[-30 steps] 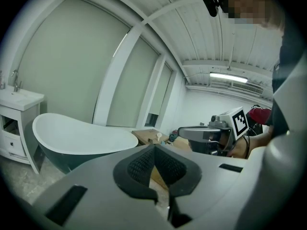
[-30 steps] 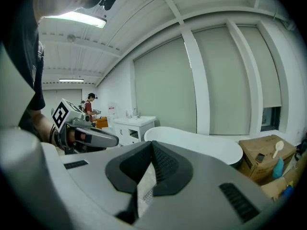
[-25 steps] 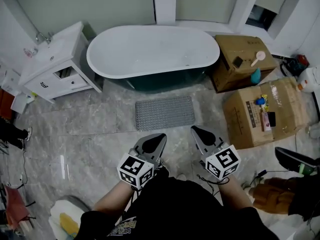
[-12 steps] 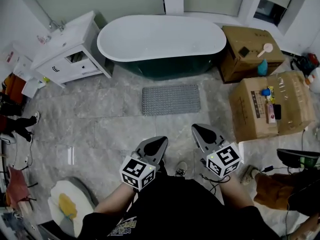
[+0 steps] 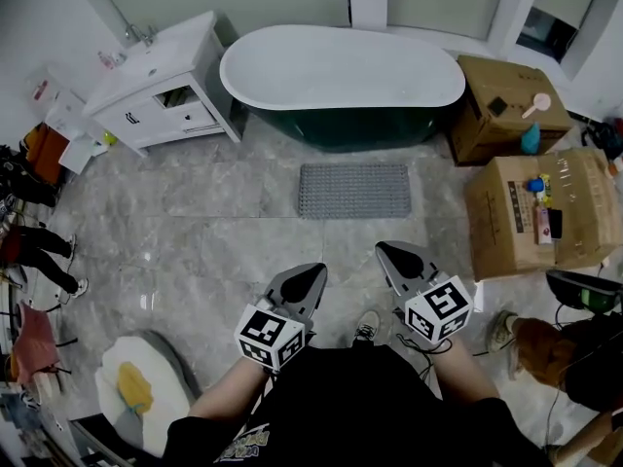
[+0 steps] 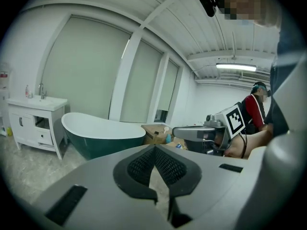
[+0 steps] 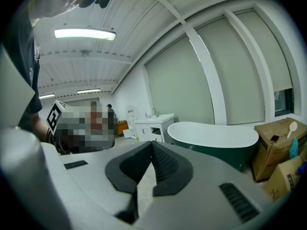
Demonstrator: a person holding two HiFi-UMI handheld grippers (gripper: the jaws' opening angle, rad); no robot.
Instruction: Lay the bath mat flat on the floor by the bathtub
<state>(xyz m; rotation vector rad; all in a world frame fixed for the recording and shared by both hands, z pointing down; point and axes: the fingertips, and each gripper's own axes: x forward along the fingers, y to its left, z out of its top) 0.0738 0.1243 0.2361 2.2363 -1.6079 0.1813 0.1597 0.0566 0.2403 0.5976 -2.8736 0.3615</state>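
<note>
Both ur tools are clenched on nothing: left gripper & right gripper sit low in front of u, jaws tip to tip, well apart from the bath mat, which lies flat on the floor just in front of the bathtub. To the right are 2 cardboard boxes w/ stuff on top: the far box has a pink brush & a small black item, and the near box has a blue item & small packs. Left of the tub, the white vanity has an open cubby; can't tell what's in it.
</note>
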